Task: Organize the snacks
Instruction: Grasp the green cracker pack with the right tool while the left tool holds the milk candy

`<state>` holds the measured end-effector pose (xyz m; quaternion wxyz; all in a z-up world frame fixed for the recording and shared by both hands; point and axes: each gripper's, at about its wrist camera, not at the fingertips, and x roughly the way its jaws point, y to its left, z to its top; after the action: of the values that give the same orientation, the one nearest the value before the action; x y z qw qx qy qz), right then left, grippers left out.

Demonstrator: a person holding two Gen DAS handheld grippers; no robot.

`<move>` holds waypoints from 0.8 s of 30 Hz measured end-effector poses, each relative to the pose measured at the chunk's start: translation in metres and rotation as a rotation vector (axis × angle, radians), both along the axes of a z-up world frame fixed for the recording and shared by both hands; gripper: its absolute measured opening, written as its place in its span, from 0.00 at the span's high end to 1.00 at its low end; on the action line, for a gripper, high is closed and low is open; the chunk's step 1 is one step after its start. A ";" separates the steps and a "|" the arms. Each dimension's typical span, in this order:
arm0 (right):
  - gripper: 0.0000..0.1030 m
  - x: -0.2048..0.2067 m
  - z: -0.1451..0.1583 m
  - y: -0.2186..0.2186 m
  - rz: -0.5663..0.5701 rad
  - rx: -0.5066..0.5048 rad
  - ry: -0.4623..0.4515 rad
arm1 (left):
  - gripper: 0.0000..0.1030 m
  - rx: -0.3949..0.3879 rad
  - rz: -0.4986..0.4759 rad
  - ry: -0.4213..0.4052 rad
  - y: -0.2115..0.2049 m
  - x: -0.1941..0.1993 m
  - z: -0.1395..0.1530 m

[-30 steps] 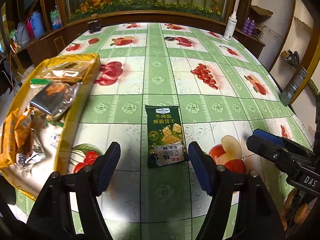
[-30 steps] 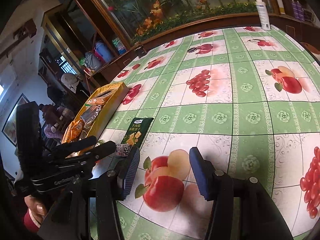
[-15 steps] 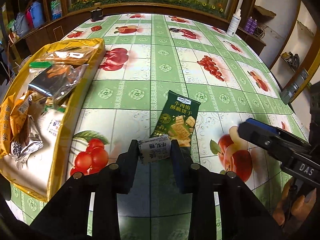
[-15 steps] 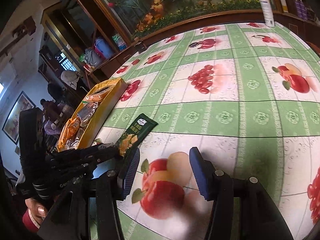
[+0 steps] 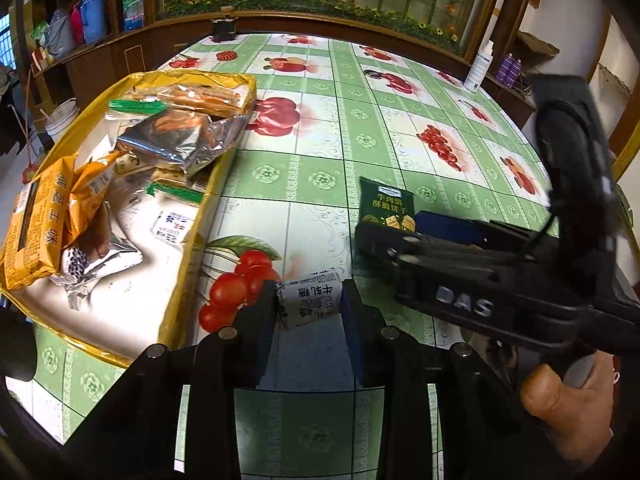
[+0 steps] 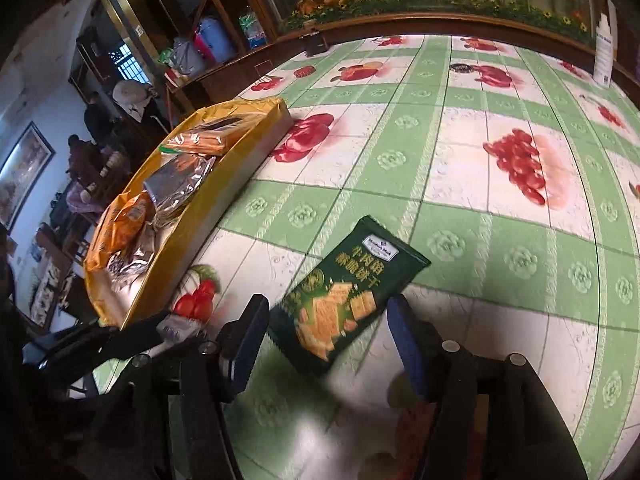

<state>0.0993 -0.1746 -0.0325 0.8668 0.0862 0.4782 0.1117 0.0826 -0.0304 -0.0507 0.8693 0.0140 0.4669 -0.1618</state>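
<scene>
A small white wrapped candy sits between the pads of my left gripper, which is shut on it just right of the yellow tray. The tray holds several snack packets: orange ones and silver foil ones. A dark green cracker packet lies flat on the tablecloth. My right gripper hangs over the packet's near end, its jaws opening, pads either side and not touching. In the left wrist view the right gripper covers the packet's lower part.
The table wears a green-and-white checked cloth with fruit prints. A white bottle stands at the far right edge and a small dark object at the far edge. Wooden cabinets ring the table. People sit in the background at left.
My left gripper shut on the white candy and carried it left toward the tray. The right gripper swung left over the green cracker packet and its jaws widened.
</scene>
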 end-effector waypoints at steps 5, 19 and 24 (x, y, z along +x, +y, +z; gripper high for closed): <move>0.36 0.013 -0.003 0.023 0.024 -0.175 -0.012 | 0.72 -0.014 0.008 0.001 0.006 0.000 0.002; 0.56 -0.026 0.020 -0.005 0.029 -0.216 -0.100 | 0.72 0.007 0.025 -0.047 0.008 -0.001 0.018; 0.56 -0.042 0.041 -0.035 0.004 -0.050 -0.131 | 0.72 0.038 0.028 -0.082 0.001 -0.004 0.026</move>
<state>0.0569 -0.2098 0.0081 0.8979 0.0562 0.4233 0.1071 0.0785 -0.0290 -0.0246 0.8895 0.0305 0.4339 -0.1400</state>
